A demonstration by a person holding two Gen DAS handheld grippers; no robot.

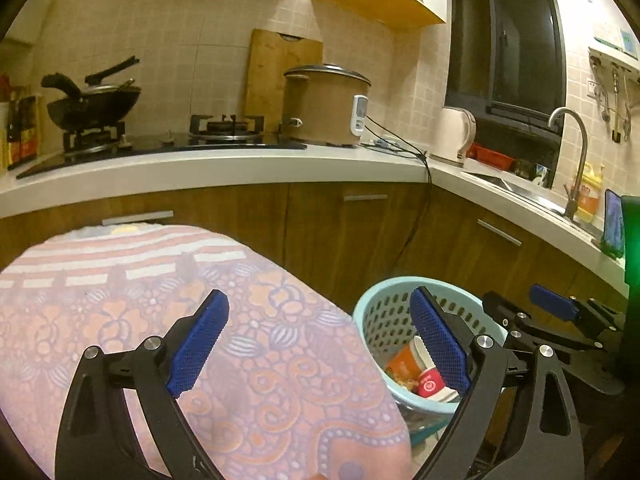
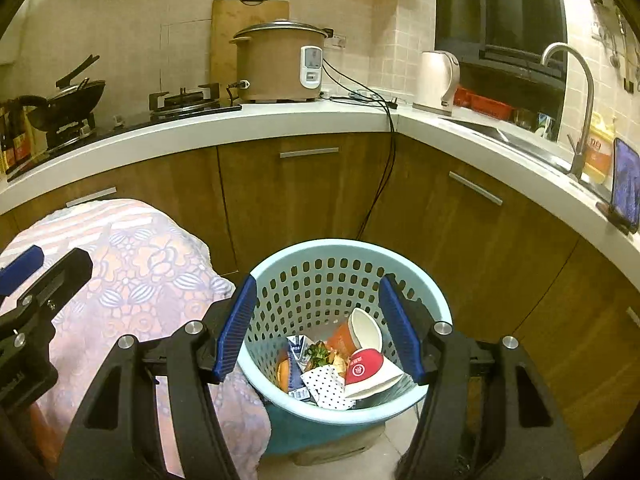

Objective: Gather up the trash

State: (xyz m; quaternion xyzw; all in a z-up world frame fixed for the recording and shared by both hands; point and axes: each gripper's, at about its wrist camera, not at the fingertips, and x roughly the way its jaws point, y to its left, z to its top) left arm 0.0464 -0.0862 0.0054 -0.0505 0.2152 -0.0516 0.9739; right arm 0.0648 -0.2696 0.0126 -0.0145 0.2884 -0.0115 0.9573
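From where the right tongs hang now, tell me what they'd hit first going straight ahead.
Likely the trash in the blue basket: the open right tongs point into its mouth, at the red paper cup and wrappers. Depth is unclear.

The mouth of the light-blue perforated basket [image 2: 344, 276] lies open from above; the patterned cloth-covered surface [image 2: 152, 280] presses its left rim, and wooden cabinet doors [image 2: 304, 200] close behind.
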